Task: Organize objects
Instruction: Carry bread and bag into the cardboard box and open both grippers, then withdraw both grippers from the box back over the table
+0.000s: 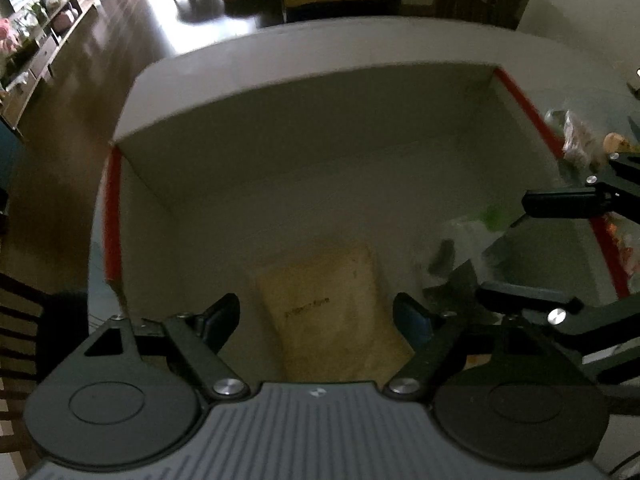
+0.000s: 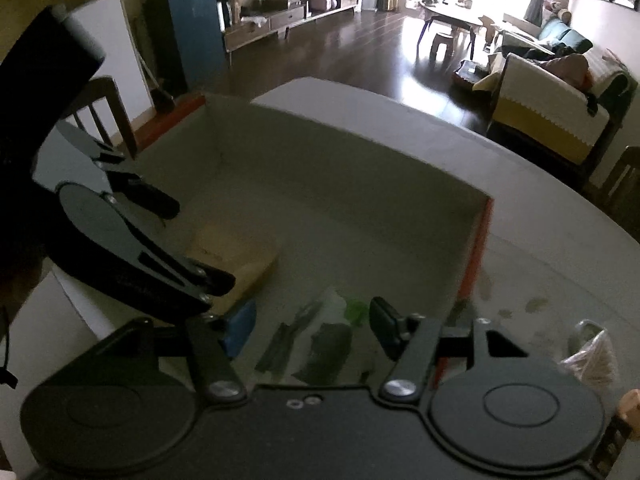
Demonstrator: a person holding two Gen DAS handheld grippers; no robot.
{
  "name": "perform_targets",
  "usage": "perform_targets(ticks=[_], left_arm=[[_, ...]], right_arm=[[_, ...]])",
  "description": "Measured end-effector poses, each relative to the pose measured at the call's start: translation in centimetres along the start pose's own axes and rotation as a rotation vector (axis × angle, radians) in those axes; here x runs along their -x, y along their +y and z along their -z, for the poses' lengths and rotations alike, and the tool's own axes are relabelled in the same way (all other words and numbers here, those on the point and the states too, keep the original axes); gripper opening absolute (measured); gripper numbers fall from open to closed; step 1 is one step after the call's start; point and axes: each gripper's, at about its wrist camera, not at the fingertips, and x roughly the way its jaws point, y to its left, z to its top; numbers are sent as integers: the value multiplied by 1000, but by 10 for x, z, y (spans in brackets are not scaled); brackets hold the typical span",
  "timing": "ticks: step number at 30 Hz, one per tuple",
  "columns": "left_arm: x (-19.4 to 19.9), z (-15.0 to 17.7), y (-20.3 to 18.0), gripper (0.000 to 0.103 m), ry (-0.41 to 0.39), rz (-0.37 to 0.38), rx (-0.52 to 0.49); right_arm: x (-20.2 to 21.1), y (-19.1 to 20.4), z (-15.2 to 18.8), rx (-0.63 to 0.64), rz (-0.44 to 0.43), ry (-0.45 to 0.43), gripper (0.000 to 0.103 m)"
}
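Observation:
A big open cardboard box (image 1: 320,132) with red-taped edges fills both views. On its floor lies a flat tan packet (image 1: 328,280), seen too in the right wrist view (image 2: 236,248). My left gripper (image 1: 316,316) hovers open just above the packet, one finger on each side, holding nothing. To the packet's right lies a clear plastic bag (image 1: 472,236) with green and dark pieces inside. My right gripper (image 2: 312,324) stands open over this bag (image 2: 332,320), empty. Each gripper shows in the other's view: the right gripper (image 1: 540,250) and the left gripper (image 2: 188,240).
The box (image 2: 340,168) rests on a grey table (image 2: 540,240). A crinkled clear bag of snacks (image 2: 592,356) lies on the table outside the box's right wall. A wooden chair (image 2: 104,112) stands at the left, a sofa (image 2: 552,112) beyond on the dark floor.

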Motion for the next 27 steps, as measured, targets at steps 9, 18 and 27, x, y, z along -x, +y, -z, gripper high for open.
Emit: perform_targets(ticks=[9, 18, 27], left_arm=[[46, 11, -4, 83, -111, 7, 21], [96, 30, -36, 83, -241, 48, 38], [125, 57, -93, 83, -345, 46, 44]], right_arm=[[53, -21, 11, -52, -38, -87, 68], [104, -38, 43, -125, -80, -158, 75], [137, -69, 101, -233, -75, -163, 82]])
